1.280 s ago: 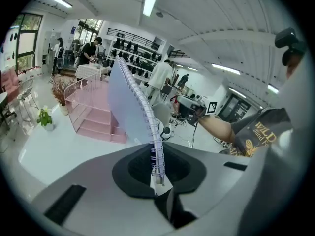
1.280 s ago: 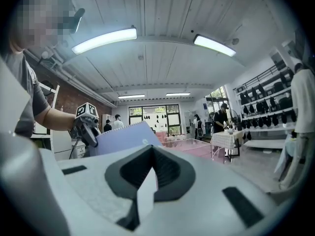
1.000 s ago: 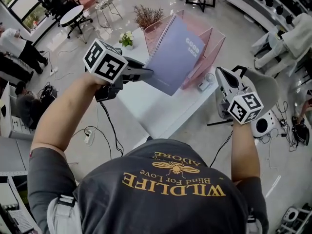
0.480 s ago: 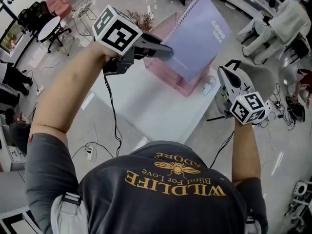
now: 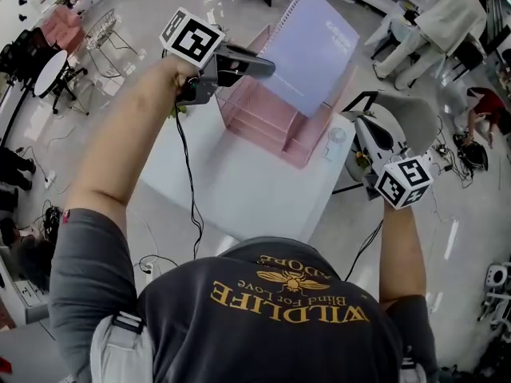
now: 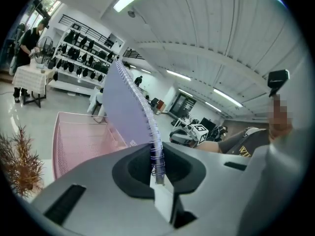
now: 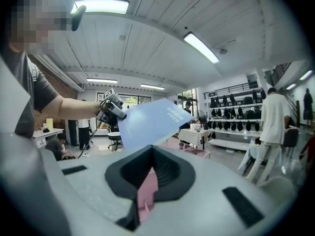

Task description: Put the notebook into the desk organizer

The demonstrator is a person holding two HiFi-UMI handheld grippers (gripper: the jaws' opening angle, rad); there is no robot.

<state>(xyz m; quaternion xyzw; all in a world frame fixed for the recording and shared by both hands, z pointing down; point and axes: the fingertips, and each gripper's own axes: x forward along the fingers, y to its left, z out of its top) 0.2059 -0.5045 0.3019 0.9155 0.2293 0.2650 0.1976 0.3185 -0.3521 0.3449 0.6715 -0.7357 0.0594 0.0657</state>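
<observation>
A lavender spiral notebook [image 5: 315, 46] hangs tilted in the air over the pink mesh desk organizer [image 5: 267, 118], which stands at the far side of the white table [image 5: 231, 190]. My left gripper [image 5: 267, 69] is shut on the notebook's wire-bound edge; in the left gripper view the notebook [image 6: 125, 107] rises from between the jaws of the left gripper [image 6: 157, 173], with the organizer [image 6: 78, 136] below and to the left. My right gripper [image 5: 361, 130] hovers at the table's right edge, shut and holding nothing. The right gripper view shows the notebook [image 7: 147, 119] ahead of the right gripper [image 7: 150, 181].
A small white cup [image 5: 335, 136] stands beside the organizer's right end. A black cable [image 5: 188, 182] hangs from the left gripper across the table's left edge. A dried plant [image 6: 17, 166] is left of the organizer. People, chairs and display shelves stand around the room.
The left gripper has carried the notebook up and farther away, from beside the organizer to above it. The right gripper has stayed near the table's right edge.
</observation>
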